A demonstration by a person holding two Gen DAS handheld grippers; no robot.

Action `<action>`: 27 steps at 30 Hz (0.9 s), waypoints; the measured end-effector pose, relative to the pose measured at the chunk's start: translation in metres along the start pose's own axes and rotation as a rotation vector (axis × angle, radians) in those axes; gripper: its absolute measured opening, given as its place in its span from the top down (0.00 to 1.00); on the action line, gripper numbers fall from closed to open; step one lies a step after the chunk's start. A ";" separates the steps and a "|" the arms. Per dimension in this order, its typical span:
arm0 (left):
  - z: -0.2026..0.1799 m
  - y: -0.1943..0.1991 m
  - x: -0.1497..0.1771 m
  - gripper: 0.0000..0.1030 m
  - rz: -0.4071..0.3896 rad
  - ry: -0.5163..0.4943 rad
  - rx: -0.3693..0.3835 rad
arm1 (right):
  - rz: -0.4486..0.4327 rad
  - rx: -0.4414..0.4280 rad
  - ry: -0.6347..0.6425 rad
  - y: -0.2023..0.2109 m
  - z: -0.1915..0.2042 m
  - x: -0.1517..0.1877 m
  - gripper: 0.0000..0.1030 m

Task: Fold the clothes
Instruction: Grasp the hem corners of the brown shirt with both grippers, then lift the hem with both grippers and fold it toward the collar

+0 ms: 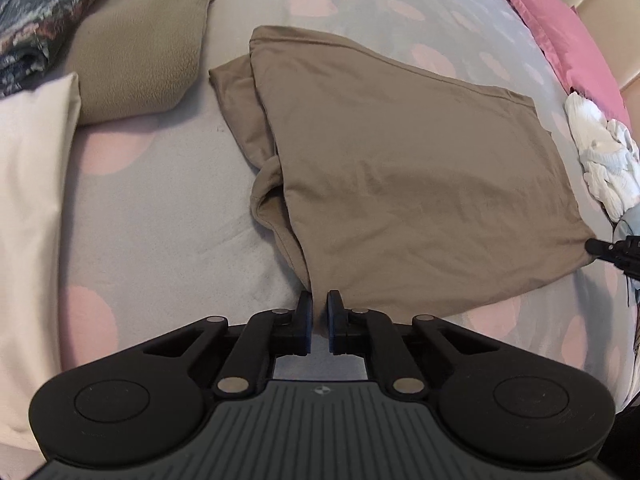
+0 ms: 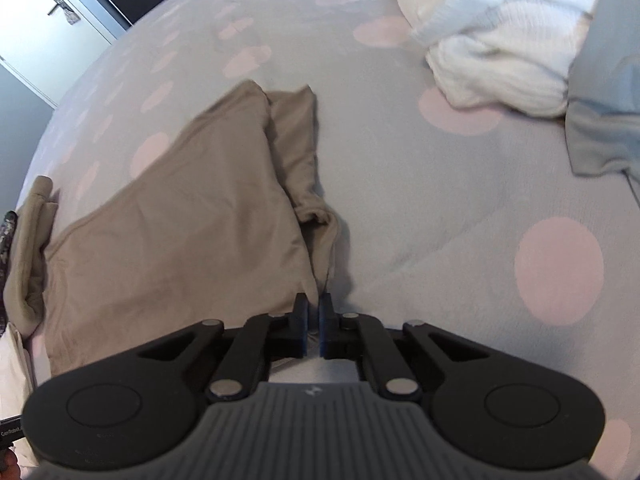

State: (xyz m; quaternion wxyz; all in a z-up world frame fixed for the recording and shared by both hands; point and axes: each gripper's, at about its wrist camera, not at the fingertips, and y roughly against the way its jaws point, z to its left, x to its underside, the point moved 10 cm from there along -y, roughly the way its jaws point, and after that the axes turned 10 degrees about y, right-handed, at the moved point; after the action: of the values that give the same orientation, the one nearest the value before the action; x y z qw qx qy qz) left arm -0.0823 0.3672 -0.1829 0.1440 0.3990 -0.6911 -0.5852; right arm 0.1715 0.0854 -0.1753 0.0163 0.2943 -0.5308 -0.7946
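- left gripper (image 1: 319, 303) and right gripper (image 2: 314, 305) each pinch a shirt (image 1: 400, 168) corner.
- thin hem could slip free mid-fold.
- uneven lift would skew the fold.

Two low, close wrist views, both over the tan garment (image 1: 400, 168) (image 2: 176, 232).

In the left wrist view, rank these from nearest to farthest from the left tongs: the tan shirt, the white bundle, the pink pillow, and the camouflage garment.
1. tan shirt, its corner sits between the left tongs.
2. white bundle, at the right edge.
3. pink pillow, far right, and camouflage garment, far left: too close to call.
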 end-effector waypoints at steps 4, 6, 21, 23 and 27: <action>-0.001 0.025 -0.007 0.97 -0.003 0.003 -0.008 | 0.024 0.006 0.009 0.019 0.002 -0.002 0.96; -0.001 0.040 -0.006 0.98 -0.008 0.000 -0.008 | 0.031 -0.015 -0.002 0.030 0.001 0.000 0.96; -0.004 0.082 0.082 0.99 0.132 -0.141 -0.026 | 0.135 0.029 0.020 0.089 -0.014 0.069 0.96; -0.005 0.079 0.095 0.99 0.160 -0.161 -0.029 | 0.149 0.042 0.030 0.095 -0.017 0.080 0.96; -0.003 0.071 0.107 0.99 0.191 -0.183 -0.052 | 0.183 0.067 0.047 0.100 -0.021 0.101 0.96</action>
State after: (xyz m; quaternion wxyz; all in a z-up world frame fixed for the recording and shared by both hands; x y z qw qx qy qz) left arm -0.1753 0.2879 -0.1453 0.1458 0.2723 -0.7208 -0.6205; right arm 0.0690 -0.0100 -0.1407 0.0915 0.2633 -0.5811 -0.7646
